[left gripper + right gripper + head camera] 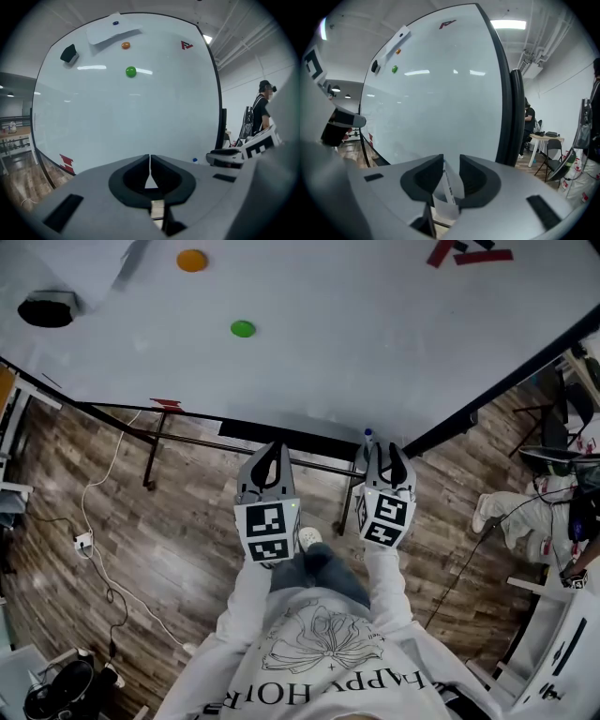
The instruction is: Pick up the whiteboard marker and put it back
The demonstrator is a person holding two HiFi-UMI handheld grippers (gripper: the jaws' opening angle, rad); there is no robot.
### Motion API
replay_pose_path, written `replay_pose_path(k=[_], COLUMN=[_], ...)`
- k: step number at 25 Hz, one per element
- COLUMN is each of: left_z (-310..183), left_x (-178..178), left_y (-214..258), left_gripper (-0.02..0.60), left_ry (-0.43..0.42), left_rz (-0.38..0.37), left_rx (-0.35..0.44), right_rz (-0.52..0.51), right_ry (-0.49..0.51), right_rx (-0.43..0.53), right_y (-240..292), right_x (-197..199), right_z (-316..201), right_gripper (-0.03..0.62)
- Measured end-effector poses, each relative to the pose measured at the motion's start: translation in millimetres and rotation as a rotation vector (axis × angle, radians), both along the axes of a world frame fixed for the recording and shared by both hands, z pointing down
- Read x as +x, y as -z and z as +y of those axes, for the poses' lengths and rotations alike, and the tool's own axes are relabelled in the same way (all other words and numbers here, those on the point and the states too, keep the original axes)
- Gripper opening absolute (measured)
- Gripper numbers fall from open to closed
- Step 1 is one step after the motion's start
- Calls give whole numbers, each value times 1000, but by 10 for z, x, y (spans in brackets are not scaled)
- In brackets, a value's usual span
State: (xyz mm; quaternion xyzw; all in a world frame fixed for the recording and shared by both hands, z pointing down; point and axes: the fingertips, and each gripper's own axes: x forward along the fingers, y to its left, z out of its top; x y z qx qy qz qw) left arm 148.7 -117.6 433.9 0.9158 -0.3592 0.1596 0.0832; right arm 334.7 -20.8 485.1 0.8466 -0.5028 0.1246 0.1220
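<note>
Right gripper (451,160): jaws apart, whiteboard marker (447,187) loose between them, not clamped | left gripper (150,158): closed, empty | progress: marker apparently back at whiteboard (440,93) bottom edge; retreat remains.

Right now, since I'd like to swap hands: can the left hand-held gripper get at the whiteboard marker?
Probably not as things stand. The whiteboard marker sits between the open jaws of the right hand-held gripper, which flank it on both sides. The left hand-held gripper is shut and off to one side.

Whiteboard (328,362) carries green magnet (243,329), orange magnet (192,260), eraser (47,310)
</note>
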Motion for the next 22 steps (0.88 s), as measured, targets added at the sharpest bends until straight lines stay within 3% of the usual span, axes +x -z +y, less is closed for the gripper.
replay_pose_path(k=[7,22], left_z=[-67,-1], left_x=[-10,-92], left_y=[398,978], left_gripper=[11,11], left_ry=[17,39], left_rz=[64,146], left_rx=[69,168], right_rz=[19,88], right_ry=[34,89], right_rx=[153,261], right_y=[666,1328], right_x=[-163,-325], right_z=[-93,-65], right_gripper=[43,26])
